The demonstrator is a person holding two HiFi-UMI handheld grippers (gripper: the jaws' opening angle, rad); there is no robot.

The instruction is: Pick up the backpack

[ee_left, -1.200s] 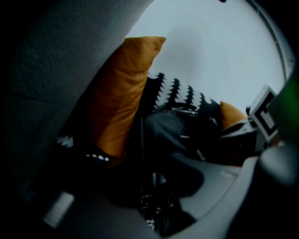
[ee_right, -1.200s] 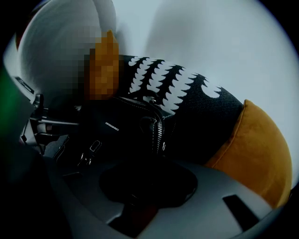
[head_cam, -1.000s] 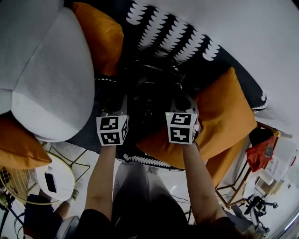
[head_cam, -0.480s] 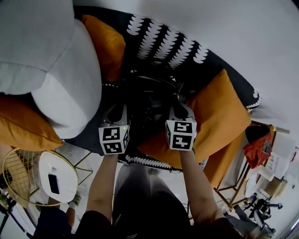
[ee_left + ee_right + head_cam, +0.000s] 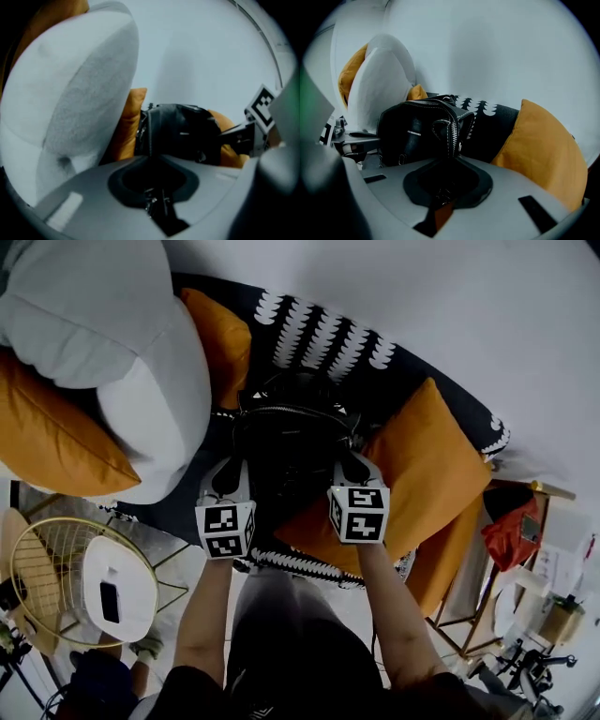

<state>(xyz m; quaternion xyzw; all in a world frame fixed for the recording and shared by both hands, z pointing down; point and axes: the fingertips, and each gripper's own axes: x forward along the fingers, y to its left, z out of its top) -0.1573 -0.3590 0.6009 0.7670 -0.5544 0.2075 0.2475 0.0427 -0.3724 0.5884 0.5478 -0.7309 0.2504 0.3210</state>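
Risen since before, the left gripper [image 5: 151,155] and right gripper [image 5: 452,157], jaws just narrowed nearly shut, pinch the backpack [image 5: 292,437] by its sides at centre frame. Lift underway; next, raise it evenly off the cushions [image 5: 427,470].

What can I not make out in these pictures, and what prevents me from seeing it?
Print on the backpack: right gripper view, too small to read.
Backpack's straps: head view, lost in darkness against the black cover.
Dark object on the white tray: head view, too small to identify.
Clutter at lower right: head view, small and cut off by the edge.
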